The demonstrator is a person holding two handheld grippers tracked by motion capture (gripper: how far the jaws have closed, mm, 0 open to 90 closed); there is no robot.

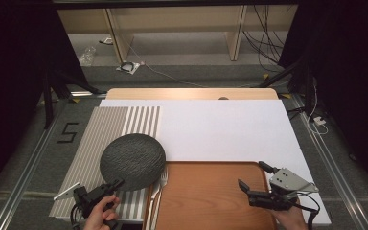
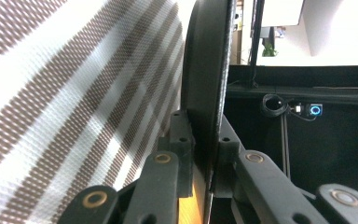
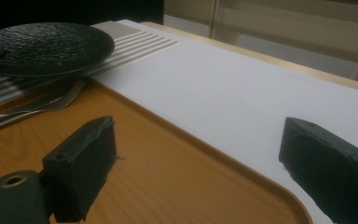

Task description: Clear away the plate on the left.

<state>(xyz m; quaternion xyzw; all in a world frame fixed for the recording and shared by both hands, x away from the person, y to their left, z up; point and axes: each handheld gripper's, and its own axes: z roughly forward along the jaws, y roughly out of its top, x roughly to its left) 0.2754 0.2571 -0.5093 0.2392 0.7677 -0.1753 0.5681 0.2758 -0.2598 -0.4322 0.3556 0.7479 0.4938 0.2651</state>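
Note:
A round black textured plate (image 1: 132,160) is held over the striped placemat (image 1: 105,129), its right edge reaching the wooden tray (image 1: 206,201). My left gripper (image 1: 117,183) is shut on the plate's near rim. In the left gripper view the plate (image 2: 207,79) stands edge-on between the jaws of my left gripper (image 2: 204,140), and both pads press on it. A fork (image 1: 162,184) lies along the tray's left edge. My right gripper (image 1: 252,175) hovers open over the tray's right part with nothing between its jaws. In the right gripper view the plate (image 3: 42,46) and fork (image 3: 51,102) lie far left of my right gripper (image 3: 200,154).
A large white sheet (image 1: 220,129) covers the table behind the tray. The placemat (image 2: 74,93) has brown and white stripes. The tray's raised rim (image 3: 242,168) runs below the right gripper. Beyond the table's far edge are floor, cables and shelving.

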